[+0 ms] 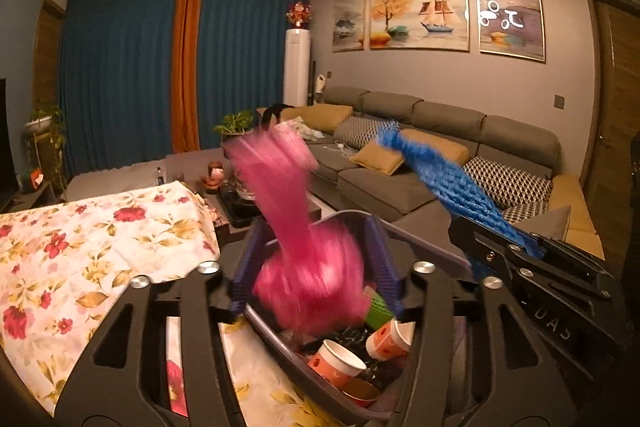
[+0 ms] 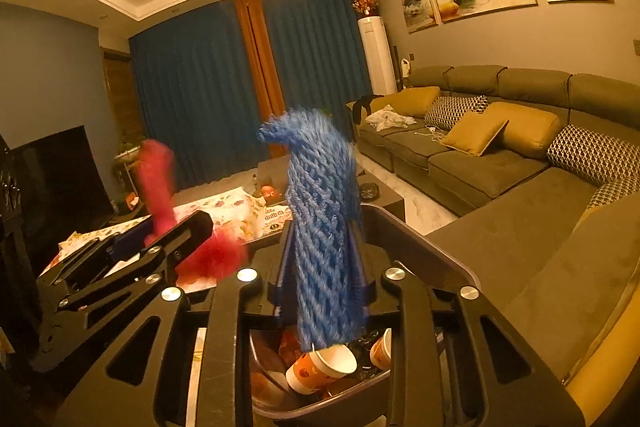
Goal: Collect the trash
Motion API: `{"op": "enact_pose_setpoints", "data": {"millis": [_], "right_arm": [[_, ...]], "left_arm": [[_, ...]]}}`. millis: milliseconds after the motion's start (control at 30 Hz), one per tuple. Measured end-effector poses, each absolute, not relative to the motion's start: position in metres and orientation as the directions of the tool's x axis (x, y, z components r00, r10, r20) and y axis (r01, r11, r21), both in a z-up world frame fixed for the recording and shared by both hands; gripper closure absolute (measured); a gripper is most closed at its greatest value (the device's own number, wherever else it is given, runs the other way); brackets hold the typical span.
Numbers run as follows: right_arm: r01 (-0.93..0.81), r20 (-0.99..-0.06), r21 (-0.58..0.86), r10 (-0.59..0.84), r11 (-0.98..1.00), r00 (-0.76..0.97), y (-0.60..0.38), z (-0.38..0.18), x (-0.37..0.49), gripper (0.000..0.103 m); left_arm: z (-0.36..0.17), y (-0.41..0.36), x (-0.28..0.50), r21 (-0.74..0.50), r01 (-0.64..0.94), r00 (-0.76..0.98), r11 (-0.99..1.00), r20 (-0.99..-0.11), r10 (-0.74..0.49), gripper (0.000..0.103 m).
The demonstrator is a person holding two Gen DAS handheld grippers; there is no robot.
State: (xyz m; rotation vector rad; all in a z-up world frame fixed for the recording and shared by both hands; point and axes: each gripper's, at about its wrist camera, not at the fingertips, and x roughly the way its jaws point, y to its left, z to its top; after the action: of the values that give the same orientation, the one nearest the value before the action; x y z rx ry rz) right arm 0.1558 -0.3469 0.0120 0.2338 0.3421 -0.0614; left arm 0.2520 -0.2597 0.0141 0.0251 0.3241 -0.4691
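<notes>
In the left wrist view my left gripper (image 1: 316,267) is shut on a pink foam net (image 1: 304,251), blurred with motion, over a dark trash bin (image 1: 424,247). The bin holds orange paper cups (image 1: 336,363) and other trash. In the right wrist view my right gripper (image 2: 324,275) is shut on a blue foam net (image 2: 320,219) above the same bin (image 2: 416,247), with a paper cup (image 2: 320,367) below it. The blue net (image 1: 448,179) and right gripper also show at the right of the left wrist view; the pink net (image 2: 160,183) shows at the left of the right wrist view.
A table with a floral cloth (image 1: 80,247) lies left of the bin. A grey sofa (image 2: 500,167) with yellow and patterned cushions runs along the right wall. A low table with clutter (image 1: 232,187) stands behind, before blue curtains (image 1: 120,67).
</notes>
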Motion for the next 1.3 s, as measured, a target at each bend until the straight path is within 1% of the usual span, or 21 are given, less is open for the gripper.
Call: {"op": "enact_pose_setpoints", "data": {"millis": [133,200,267,300,367,433,467,500,567,633,900,1167,1300], "right_arm": [[0.112,-0.345,0.214,-0.032,0.97,0.938,-0.349,0.01,0.159,0.053],[0.12,-0.349,0.212,-0.04,0.97,0.936,-0.35,0.008,0.158,0.051],[0.13,-0.352,0.21,-0.049,0.969,0.935,-0.35,0.007,0.156,0.046],[0.135,-0.353,0.208,-0.055,0.969,0.934,-0.35,0.007,0.155,0.042],[0.139,-0.352,0.205,-0.059,0.969,0.934,-0.349,0.007,0.151,0.035],[0.138,-0.349,0.199,-0.061,0.97,0.935,-0.347,0.006,0.145,0.022],[0.133,-0.345,0.194,-0.059,0.972,0.937,-0.343,0.006,0.141,0.02],[0.128,-0.342,0.189,-0.057,0.974,0.938,-0.34,0.006,0.138,0.015],[0.124,-0.348,0.169,-0.059,0.978,0.936,-0.334,0.005,0.134,0.013],[0.125,-0.35,0.145,-0.068,0.981,0.934,-0.326,0.005,0.129,0.006],[0.111,-0.388,0.132,-0.052,0.985,0.92,-0.293,0.006,0.109,0.006],[0.143,-0.371,0.043,-0.117,0.989,0.921,-0.247,0.017,0.071,0.006],[0.126,-0.363,0.033,-0.106,0.991,0.926,-0.226,0.02,0.054,0.006]], "left_arm": [[0.01,-0.257,0.256,-0.057,0.426,0.847,0.903,-0.324,-0.421,0.036],[0.01,-0.254,0.258,-0.064,0.414,0.851,0.908,-0.327,-0.411,0.029],[0.01,-0.249,0.259,-0.063,0.399,0.859,0.915,-0.325,-0.397,0.024],[0.01,-0.245,0.257,-0.056,0.385,0.866,0.921,-0.324,-0.382,0.022],[0.01,-0.239,0.255,-0.042,0.364,0.875,0.93,-0.326,-0.358,0.019],[0.01,-0.23,0.253,-0.031,0.34,0.884,0.94,-0.329,-0.331,0.017],[0.01,-0.223,0.25,-0.027,0.322,0.89,0.946,-0.333,-0.312,0.017],[0.009,-0.219,0.248,-0.025,0.309,0.892,0.951,-0.338,-0.299,0.016],[0.008,-0.208,0.243,-0.021,0.278,0.894,0.96,-0.359,-0.267,0.015],[0.008,-0.198,0.237,-0.015,0.254,0.897,0.967,-0.37,-0.241,0.015],[0.011,-0.155,0.196,0.025,0.175,0.915,0.984,-0.373,-0.153,0.008],[0.018,-0.108,0.145,0.024,0.101,0.927,0.995,-0.366,-0.085,0.006],[0.02,-0.089,0.119,0.01,0.091,0.928,0.996,-0.363,-0.081,0.006]]}}
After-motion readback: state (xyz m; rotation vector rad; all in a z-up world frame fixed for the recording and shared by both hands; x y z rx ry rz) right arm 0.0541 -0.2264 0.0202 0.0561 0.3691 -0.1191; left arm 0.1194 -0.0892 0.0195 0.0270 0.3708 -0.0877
